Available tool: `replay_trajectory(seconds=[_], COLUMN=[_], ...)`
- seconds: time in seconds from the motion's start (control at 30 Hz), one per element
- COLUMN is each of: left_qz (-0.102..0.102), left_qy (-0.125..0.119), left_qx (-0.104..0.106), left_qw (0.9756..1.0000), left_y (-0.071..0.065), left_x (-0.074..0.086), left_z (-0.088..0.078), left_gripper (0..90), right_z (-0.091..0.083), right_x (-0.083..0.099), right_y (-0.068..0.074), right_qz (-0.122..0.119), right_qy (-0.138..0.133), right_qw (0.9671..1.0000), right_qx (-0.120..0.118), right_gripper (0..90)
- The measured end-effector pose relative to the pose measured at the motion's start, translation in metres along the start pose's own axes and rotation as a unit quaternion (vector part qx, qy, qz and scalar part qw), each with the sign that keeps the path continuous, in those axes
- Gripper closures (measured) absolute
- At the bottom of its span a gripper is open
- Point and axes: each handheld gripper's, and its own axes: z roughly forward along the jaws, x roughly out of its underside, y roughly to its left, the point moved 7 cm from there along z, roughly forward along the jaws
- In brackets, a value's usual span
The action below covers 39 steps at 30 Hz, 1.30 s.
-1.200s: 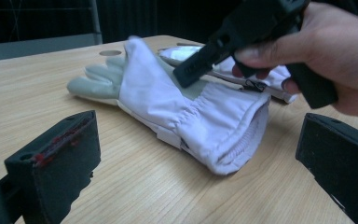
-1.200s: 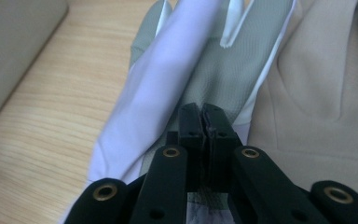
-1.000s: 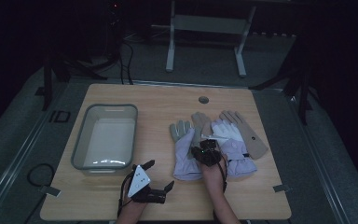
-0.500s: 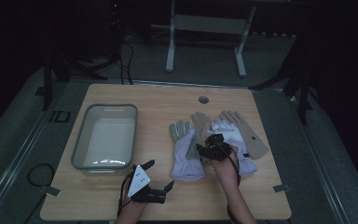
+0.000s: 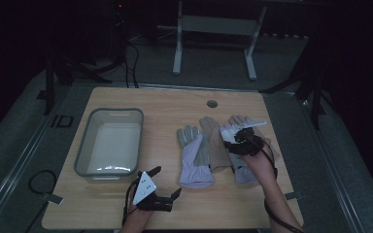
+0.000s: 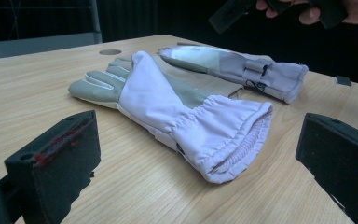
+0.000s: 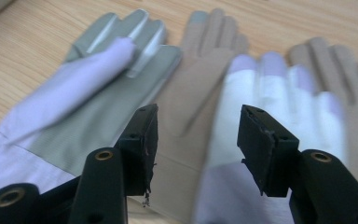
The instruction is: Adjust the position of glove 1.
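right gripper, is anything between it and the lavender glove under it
Nothing visible. The right gripper, jaws just opened and empty, hangs right above the lavender glove lying partly on the tan gloves; only air lies between them.

High view looks down on the table (image 5: 126,213); gripper views sit close, sharing the gloves (image 6: 186,112).

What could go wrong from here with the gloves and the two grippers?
The lavender gloves overlap the tan gloves, so a downward pinch by the right gripper, whose jaws have just been opening with nothing between them, may catch two layers. The left gripper sits open facing a glove cuff; pushing in could slide it rather than grasp it.
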Motion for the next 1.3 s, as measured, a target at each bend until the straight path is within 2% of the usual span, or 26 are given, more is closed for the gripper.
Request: replay_trajectory(seconds=[0.03, 0.07, 0.2, 0.23, 0.33, 0.57, 0.73, 0.9, 1.0, 1.03, 1.1, 1.17, 1.2, 1.23, 1.3], left_qz=[0.0, 0.0, 0.0, 0.0, 0.001, -0.001, -0.002, 0.001, 0.001, 0.001, 0.0, 0.0, 0.0, 0.0, 0.0], left_qy=[0.0, 0.001, 0.001, 0.001, 0.001, 0.001, 0.001, 0.001, 0.002, 0.002, 0.002, 0.002, 0.002, 0.002, 0.002], left_qx=[0.0, 0.001, 0.001, 0.001, 0.001, 0.0, 0.0, 0.0, 0.001, 0.001, 0.001, 0.002, 0.002, 0.002, 0.002], left_qw=[1.0, 1.0, 1.0, 1.0, 1.0, 1.0, 1.0, 1.0, 1.0, 1.0, 1.0, 1.0, 1.0, 1.0, 1.0], left_y=[0.0, 0.0, 0.0, 0.0, 0.0, 0.0, 0.0, 0.0, 0.0, 0.0, 0.0, 0.0, 0.0, 0.0, 0.0], left_x=[0.0, 0.0, 0.0, 0.0, 0.0, 0.0, 0.0, 0.0, 0.0, 0.0, 0.0, 0.0, 0.0, 0.0, 0.0], left_z=[0.0, 0.0, 0.0, 0.0, 0.0, 0.0, 0.0, 0.0, 0.0, 0.0, 0.0, 0.0, 0.0, 0.0, 0.0], left_gripper=[0.0, 0.0, 0.0, 0.0, 0.0, 0.0, 0.0, 0.0, 0.0, 0.0, 0.0, 0.0, 0.0, 0.0, 0.0], right_z=[0.0, -0.003, -0.005, -0.005, -0.007, -0.014, -0.015, -0.007, 0.005, 0.005, 0.014, 0.021, 0.027, 0.027, 0.031], right_x=[0.0, 0.001, 0.005, 0.007, 0.018, 0.032, 0.046, 0.052, 0.055, 0.055, 0.057, 0.059, 0.062, 0.062, 0.066], right_y=[0.0, -0.01, -0.02, -0.023, -0.036, -0.054, -0.072, -0.073, -0.065, -0.065, -0.063, -0.064, -0.066, -0.066, -0.063], right_qz=[0.0, -0.003, -0.002, -0.003, -0.002, -0.018, -0.019, -0.014, -0.034, -0.034, -0.054, -0.056, -0.066, -0.066, -0.06], right_qy=[0.0, 0.006, 0.013, 0.015, 0.018, 0.022, 0.037, 0.045, 0.052, 0.052, 0.06, 0.066, 0.075, 0.075, 0.069], right_qw=[1.0, 1.0, 0.9999, 0.9999, 0.9997, 0.9992, 0.999, 0.9986, 0.997, 0.997, 0.9959, 0.9955, 0.9946, 0.9946, 0.9944], right_qx=[0.0, -0.001, -0.005, -0.003, -0.014, -0.03, -0.013, -0.022, -0.045, -0.045, -0.041, -0.039, -0.03, -0.03, -0.052], right_gripper=[47.4, 47.4, 47.7, 50.1, 50.1, 49.3, 49.4, 49.4, 49.1, 49.1, 48.7, 47.6, 49.0, 49.0, 60.5])
